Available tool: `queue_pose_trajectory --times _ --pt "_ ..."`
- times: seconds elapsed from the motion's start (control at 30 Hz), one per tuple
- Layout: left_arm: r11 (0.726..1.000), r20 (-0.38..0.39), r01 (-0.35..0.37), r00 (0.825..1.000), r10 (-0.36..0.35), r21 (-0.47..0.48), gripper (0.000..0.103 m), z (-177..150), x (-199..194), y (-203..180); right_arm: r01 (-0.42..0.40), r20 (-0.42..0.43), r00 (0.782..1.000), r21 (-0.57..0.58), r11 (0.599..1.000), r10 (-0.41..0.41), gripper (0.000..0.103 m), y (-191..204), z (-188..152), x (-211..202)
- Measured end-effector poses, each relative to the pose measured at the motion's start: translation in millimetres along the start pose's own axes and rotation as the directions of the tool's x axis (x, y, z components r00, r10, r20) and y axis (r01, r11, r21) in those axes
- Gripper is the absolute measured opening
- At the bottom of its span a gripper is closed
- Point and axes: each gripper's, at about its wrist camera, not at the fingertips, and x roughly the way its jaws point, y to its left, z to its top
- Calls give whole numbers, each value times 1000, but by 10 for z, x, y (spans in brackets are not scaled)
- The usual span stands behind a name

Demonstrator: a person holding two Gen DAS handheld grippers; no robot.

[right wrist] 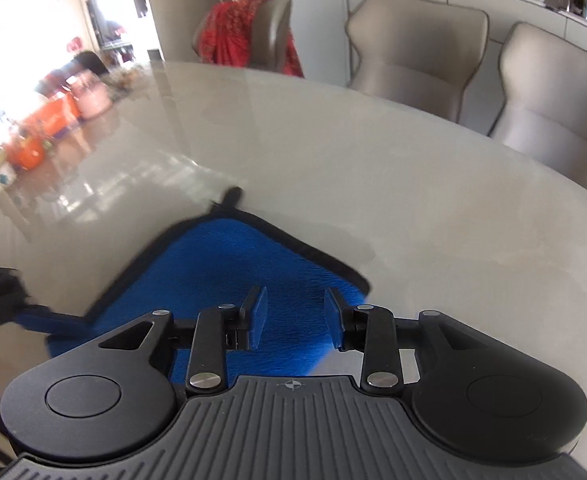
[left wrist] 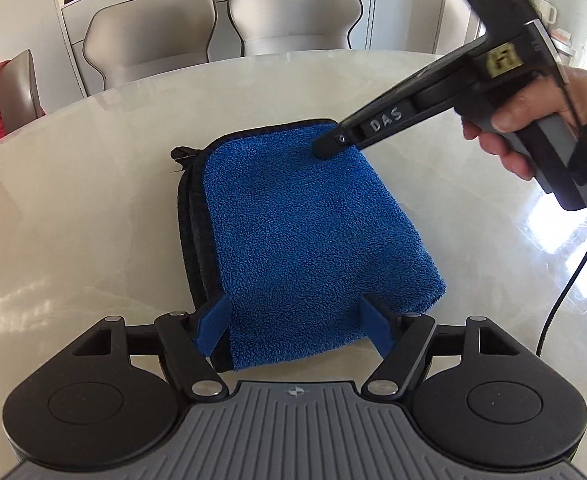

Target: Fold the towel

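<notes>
The blue towel (left wrist: 305,236) lies folded into a thick square near the middle of the pale marble table (left wrist: 93,208), its black-edged layers stacked along the left side. The left gripper (left wrist: 293,328) stands wide apart over the towel's near edge, its 2 pads clamped on nothing. The right gripper (right wrist: 295,318), held in a hand (left wrist: 533,120), has a narrower gap with nothing pinched in it, and its tip sits at the far right corner. The risk is that either tip drags across the plush surface, sliding the top layer, skewing the stacked edges and springing the fold loose on the slick tabletop.
</notes>
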Motion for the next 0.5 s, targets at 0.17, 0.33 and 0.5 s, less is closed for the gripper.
queue_pose_trajectory --times 0.17,0.33,0.5 --pt "1000 12 -5 1000 5 -23 75 6 -94 9 -14 35 999 8 1000 14 33 76 -46 -127" --pt "996 38 -36 999 39 -81 75 -48 -314 33 -41 91 995 64 997 35 34 285 -300 -518" --pt "990 42 -46 998 52 -131 75 -190 -433 58 48 71 996 140 989 -59 34 639 -716 -798"
